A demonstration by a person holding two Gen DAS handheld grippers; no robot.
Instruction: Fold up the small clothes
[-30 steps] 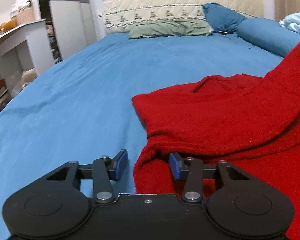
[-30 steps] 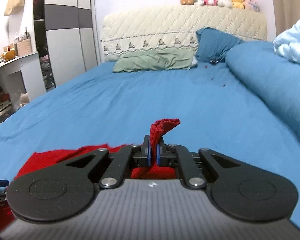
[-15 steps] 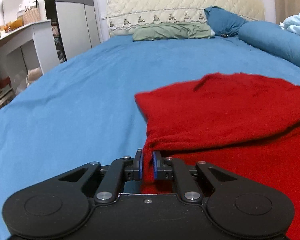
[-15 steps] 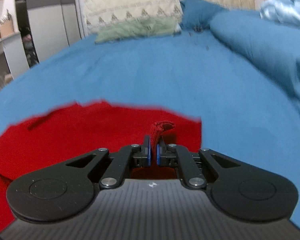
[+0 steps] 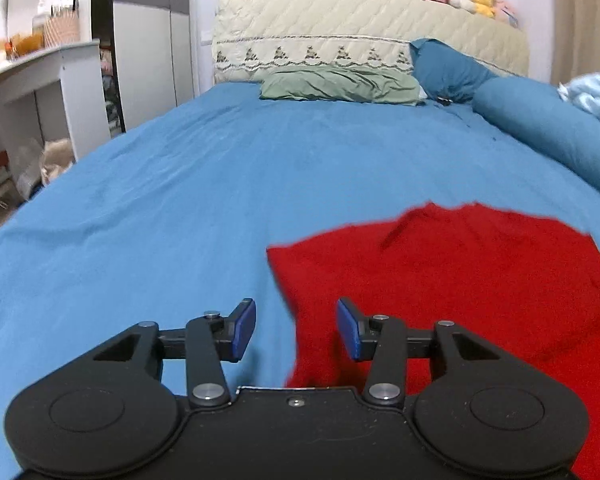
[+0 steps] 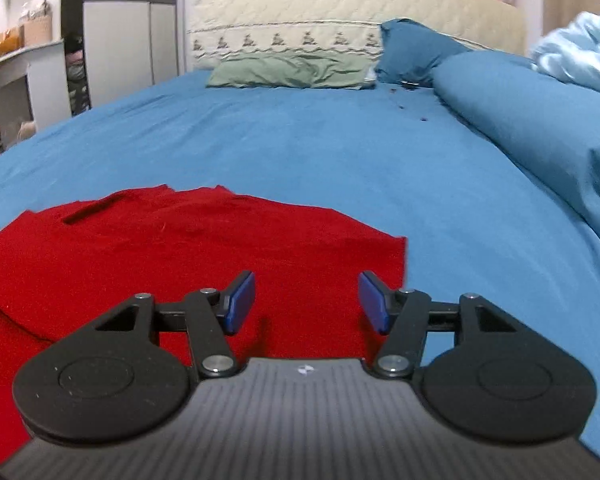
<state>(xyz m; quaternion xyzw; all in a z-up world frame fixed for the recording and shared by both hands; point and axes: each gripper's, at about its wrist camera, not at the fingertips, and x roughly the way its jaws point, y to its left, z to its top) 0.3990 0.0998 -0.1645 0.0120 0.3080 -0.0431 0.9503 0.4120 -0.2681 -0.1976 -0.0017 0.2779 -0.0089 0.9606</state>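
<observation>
Both grippers gape wide and hold nothing: the left gripper (image 5: 296, 330) straddles the red garment's (image 5: 452, 280) left edge, the right gripper (image 6: 306, 302) its right edge on the blue bedsheet (image 6: 340, 152).

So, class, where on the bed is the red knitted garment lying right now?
The red knitted garment lies flat on the blue bedsheet at the near end, directly before both open grippers, far from the green pillow at the headboard.
</observation>
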